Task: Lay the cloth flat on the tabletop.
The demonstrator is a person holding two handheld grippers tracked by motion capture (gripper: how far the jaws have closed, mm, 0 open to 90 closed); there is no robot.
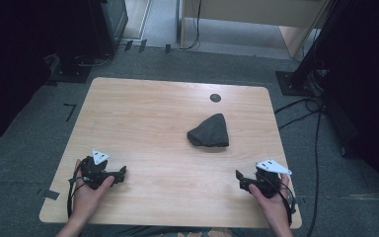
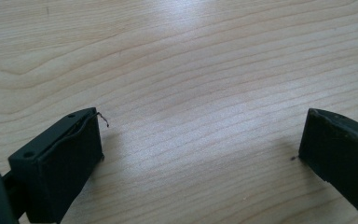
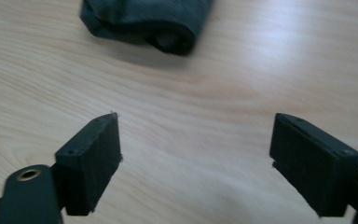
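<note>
The left gripper (image 1: 123,174) rested low at the near left part of the wooden table (image 1: 143,123), held in the person's left hand (image 1: 90,190). In the left gripper view its jaws stood wide apart, with bare wood grain between them and nothing gripped or touched by the pads. A thin stray thread (image 2: 103,119) stuck out from the tip of one jaw.

The right gripper (image 1: 239,178) sat at the near right part of the table in the person's right hand (image 1: 272,193), a grey three-cornered plate (image 1: 273,166) on top of it. In the right gripper view its jaws were likewise spread wide, holding nothing, only bare tabletop between them.

The dark folded cloth (image 1: 209,131) lay on the table ahead of the right gripper, well apart from its jaws and clear of both pads; in the right gripper view it (image 3: 147,21) showed at the top, beyond the tips and a little toward the left jaw's side, with a rolled edge facing the gripper. From the left gripper the cloth lay far off, ahead and across toward the right gripper's side.

Beyond the cloth, farther still from both grippers, a small dark round disc (image 1: 215,98) sat near the far edge of the table. No container stood on the table.
</note>
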